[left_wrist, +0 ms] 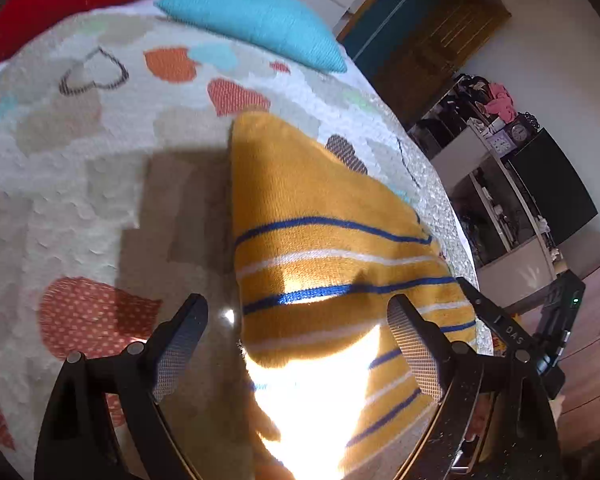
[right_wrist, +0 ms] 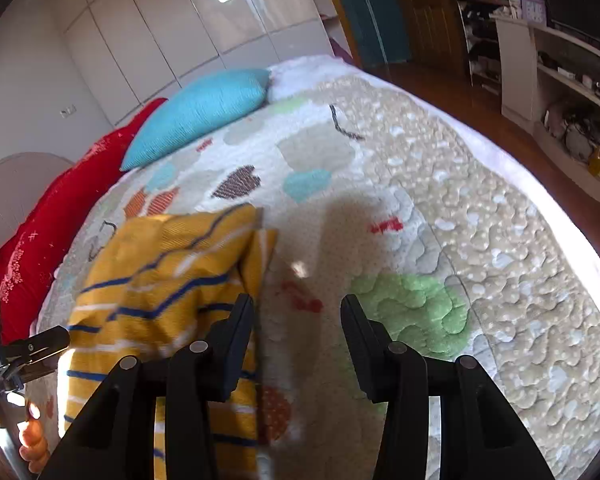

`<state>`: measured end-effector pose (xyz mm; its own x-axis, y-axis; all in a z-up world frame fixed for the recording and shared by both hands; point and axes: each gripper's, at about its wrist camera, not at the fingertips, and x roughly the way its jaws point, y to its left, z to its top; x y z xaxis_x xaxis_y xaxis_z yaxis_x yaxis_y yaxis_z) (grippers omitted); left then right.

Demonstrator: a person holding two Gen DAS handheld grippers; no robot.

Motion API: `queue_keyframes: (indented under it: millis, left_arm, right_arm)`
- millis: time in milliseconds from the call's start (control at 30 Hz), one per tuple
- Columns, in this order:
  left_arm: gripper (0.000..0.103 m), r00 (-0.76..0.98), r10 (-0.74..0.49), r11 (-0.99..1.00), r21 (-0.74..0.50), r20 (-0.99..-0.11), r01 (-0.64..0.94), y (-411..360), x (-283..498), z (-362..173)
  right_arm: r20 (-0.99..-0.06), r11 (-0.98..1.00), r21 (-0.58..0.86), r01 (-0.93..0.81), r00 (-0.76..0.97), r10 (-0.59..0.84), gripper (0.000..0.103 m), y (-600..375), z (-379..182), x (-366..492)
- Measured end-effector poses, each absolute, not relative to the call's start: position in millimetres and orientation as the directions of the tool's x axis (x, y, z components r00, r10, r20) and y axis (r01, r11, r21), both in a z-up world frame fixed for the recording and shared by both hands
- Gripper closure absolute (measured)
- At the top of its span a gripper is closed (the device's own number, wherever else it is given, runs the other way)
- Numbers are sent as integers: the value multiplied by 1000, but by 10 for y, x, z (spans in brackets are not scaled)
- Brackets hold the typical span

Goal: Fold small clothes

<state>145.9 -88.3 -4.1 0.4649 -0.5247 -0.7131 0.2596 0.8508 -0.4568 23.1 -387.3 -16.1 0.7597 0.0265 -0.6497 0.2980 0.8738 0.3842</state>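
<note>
A small yellow knit garment (left_wrist: pixel 320 208) with blue and white stripes lies folded on the quilt. My left gripper (left_wrist: pixel 298 310) hovers over its near end, jaws wide open; the left finger is over bare quilt and the right finger is over the cloth, neither pad pressing it. In the right wrist view the same garment (right_wrist: pixel 172 264) lies rumpled at the lower left. My right gripper (right_wrist: pixel 297 308) is open beside the garment's right edge, with only quilt between its fingers. Part of the right gripper's body (left_wrist: pixel 500 328) shows at the garment's right edge in the left wrist view.
The bed's heart-patterned quilt (right_wrist: pixel 460 200) fills both views. A blue pillow (right_wrist: pixel 204 108) and a red pillow (right_wrist: pixel 56 216) lie at the head. White wardrobes (right_wrist: pixel 180 20) stand behind; shelves with clutter (right_wrist: pixel 560 80) and a wooden floor run along the bed's right edge.
</note>
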Motion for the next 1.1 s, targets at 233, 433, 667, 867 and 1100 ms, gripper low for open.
queue_keyframes:
  millis: [233, 433, 667, 867, 1100]
  left_arm:
    - [0, 834, -239, 971, -145, -497, 191, -573, 655, 807]
    - [0, 857, -243, 965, -205, -455, 165, -229, 385, 1048]
    - [0, 847, -142, 989, -102, -513, 105, -174, 193, 808]
    - [0, 759, -171, 985, -106, -628, 135, -330, 132, 472]
    - [0, 695, -182, 981, -75, -696, 181, -691, -47, 171]
  right_arm:
    - [-542, 908, 398, 128, 832, 121, 41, -3289, 200, 88]
    - [-668, 858, 468, 210, 720, 189, 8, -3117, -558, 364]
    - [-621, 771, 577, 268, 758, 201, 9, -3328, -387, -105]
    - [-626, 808, 484, 335, 778, 53, 9, -3392, -232, -635]
    - [-683, 865, 247, 436, 712, -164, 9, -3201, -248, -991]
